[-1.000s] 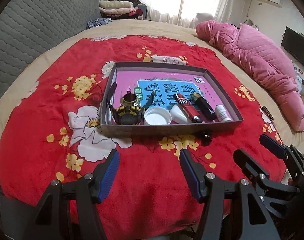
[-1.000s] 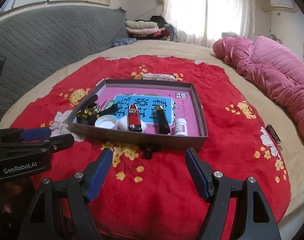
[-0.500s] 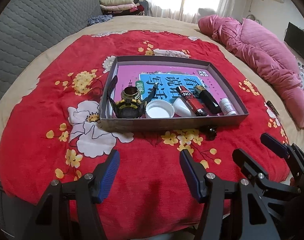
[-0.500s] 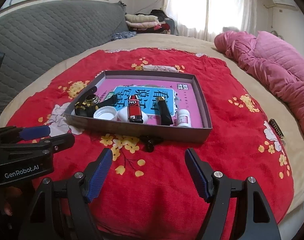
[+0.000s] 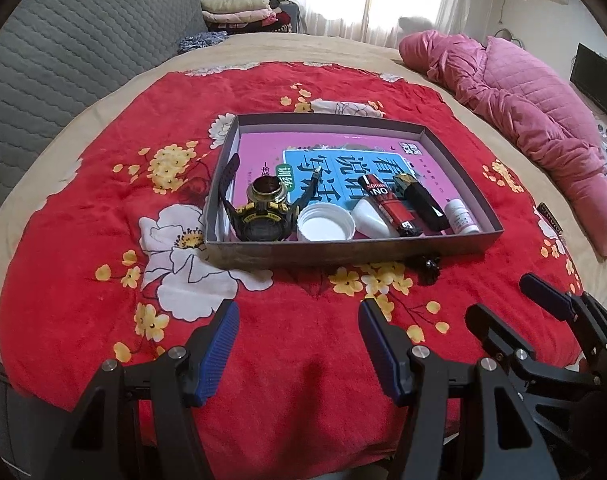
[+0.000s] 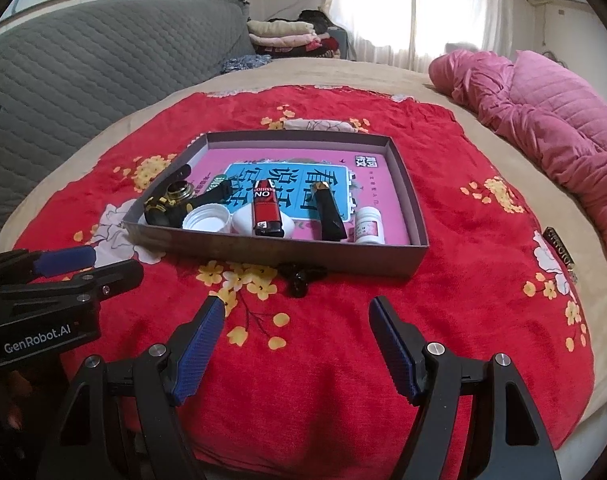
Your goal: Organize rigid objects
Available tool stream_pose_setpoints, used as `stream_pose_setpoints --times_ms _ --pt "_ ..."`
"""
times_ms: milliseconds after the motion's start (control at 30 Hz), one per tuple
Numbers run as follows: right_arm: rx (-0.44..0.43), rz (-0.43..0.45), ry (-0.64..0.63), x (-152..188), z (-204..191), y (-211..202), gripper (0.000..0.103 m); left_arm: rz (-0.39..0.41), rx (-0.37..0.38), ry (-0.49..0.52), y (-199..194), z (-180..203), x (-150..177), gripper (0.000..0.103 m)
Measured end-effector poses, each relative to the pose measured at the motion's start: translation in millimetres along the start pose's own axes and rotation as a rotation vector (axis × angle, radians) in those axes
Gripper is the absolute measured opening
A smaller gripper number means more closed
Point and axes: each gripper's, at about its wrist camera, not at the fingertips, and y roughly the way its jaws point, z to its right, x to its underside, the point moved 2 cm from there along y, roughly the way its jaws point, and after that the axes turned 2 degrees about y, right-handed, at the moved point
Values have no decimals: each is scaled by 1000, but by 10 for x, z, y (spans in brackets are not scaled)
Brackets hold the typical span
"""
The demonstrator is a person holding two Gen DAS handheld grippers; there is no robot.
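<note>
A shallow grey box (image 5: 343, 250) (image 6: 287, 254) lies on a red flowered blanket. In it lie a black and yellow watch (image 5: 259, 220) (image 6: 171, 206), a white lid (image 5: 325, 222) (image 6: 206, 218), a red lighter (image 5: 387, 204) (image 6: 266, 208), a black lighter (image 5: 421, 200) (image 6: 329, 212) and a small white bottle (image 5: 459, 218) (image 6: 369, 226). A small black object (image 5: 429, 268) (image 6: 299, 278) lies on the blanket just in front of the box. My left gripper (image 5: 299, 340) and right gripper (image 6: 297, 334) are both open and empty, held low near the blanket's front edge.
A pink quilt (image 5: 523, 92) (image 6: 543, 112) lies at the right. A grey padded headboard (image 5: 63, 48) stands at the left. Folded clothes (image 5: 243, 10) sit at the back. A dark tag (image 6: 559, 248) lies at the blanket's right edge.
Both grippers have drawn back slightly and tilted, so the box sits a little lower in the views. Nothing was grasped or moved.
</note>
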Motion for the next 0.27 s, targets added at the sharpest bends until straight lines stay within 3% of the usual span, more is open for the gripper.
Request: stream_pose_setpoints --times_ms 267 --pt "-5 -10 16 4 33 37 76 20 2 -36 20 -97 -44 61"
